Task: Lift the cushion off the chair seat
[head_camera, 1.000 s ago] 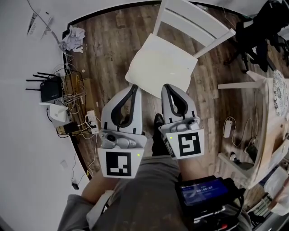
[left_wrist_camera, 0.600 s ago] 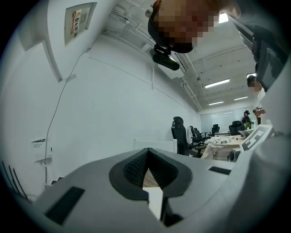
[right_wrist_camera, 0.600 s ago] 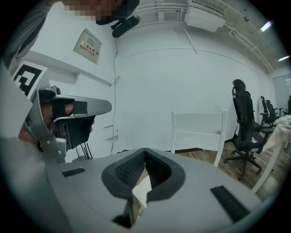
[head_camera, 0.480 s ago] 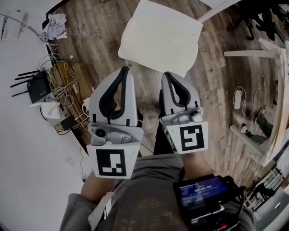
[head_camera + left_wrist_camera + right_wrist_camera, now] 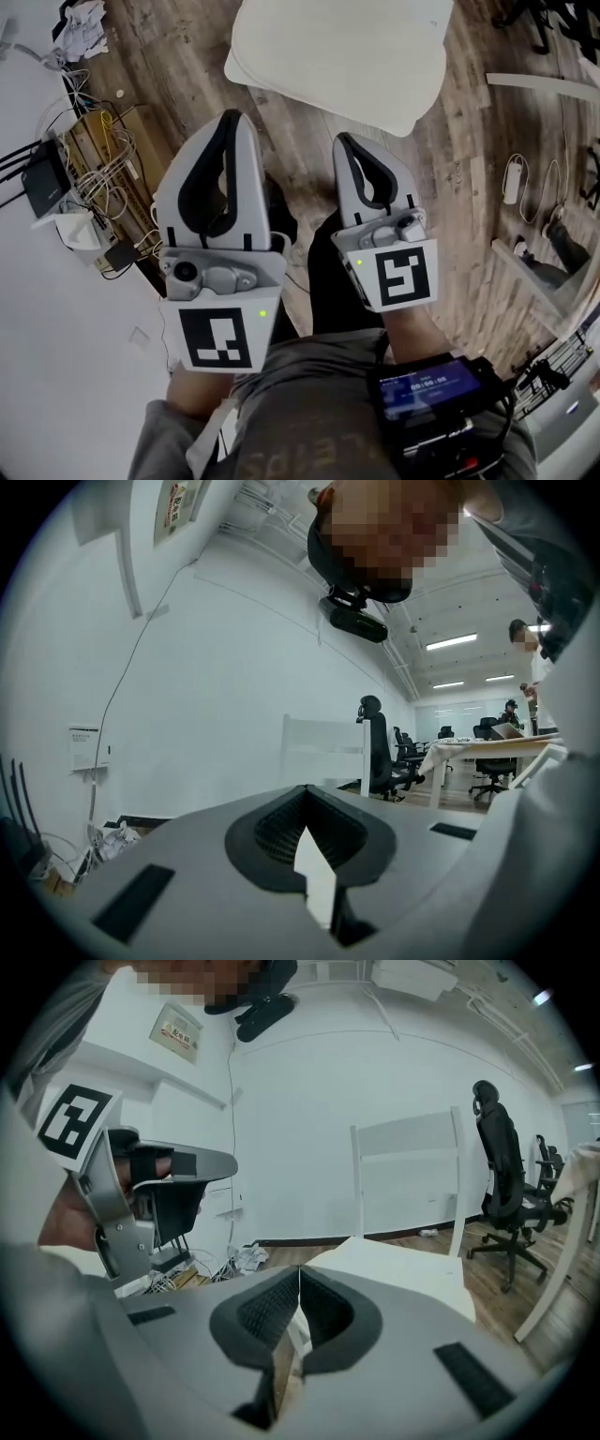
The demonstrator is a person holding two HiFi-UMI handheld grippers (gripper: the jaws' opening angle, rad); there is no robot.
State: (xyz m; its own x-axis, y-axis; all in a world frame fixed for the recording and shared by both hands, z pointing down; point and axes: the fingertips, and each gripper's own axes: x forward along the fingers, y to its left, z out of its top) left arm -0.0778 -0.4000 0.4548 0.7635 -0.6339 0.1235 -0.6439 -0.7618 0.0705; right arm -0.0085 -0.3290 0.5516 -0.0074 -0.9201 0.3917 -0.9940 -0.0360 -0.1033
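A: Big stuff first?
B: Wood floor (image 5: 187, 84) all round. White chair (image 5: 408, 1152) ahead, back upright at far side.
A: Cushion?
B: White cushion (image 5: 347, 56) flat on chair seat, covering it edge to edge. Near edge toward both tongs. Untouched, by the look of it.
A: Tongs?
B: Left gripper (image 5: 232, 120) + right gripper (image 5: 340, 141) side by side, short of seat's near edge, not touching cushion. Both w/ jaws together, tips meeting, nothing between.
A: How to do the approach well?
B: Prob. open both wide before reaching near edge; no bite possible w/ tips closed. Then come in low + level: one jaw under cushion, one over. L toward seat's left near corner, R toward right near corner. Bite deep; looks soft, likely to slip out of a shallow pinch.
A: Risks?
B: Poss. pinching seat lip along w/ cushion, or shoving chair. Uneven lift = sag, slide to one side. Keep both at same height, raise straight up.
A: Small stuff?
B: Router (image 5: 42, 178) + cable tangle (image 5: 94, 159) at floor's left edge by wall. Not part of job.
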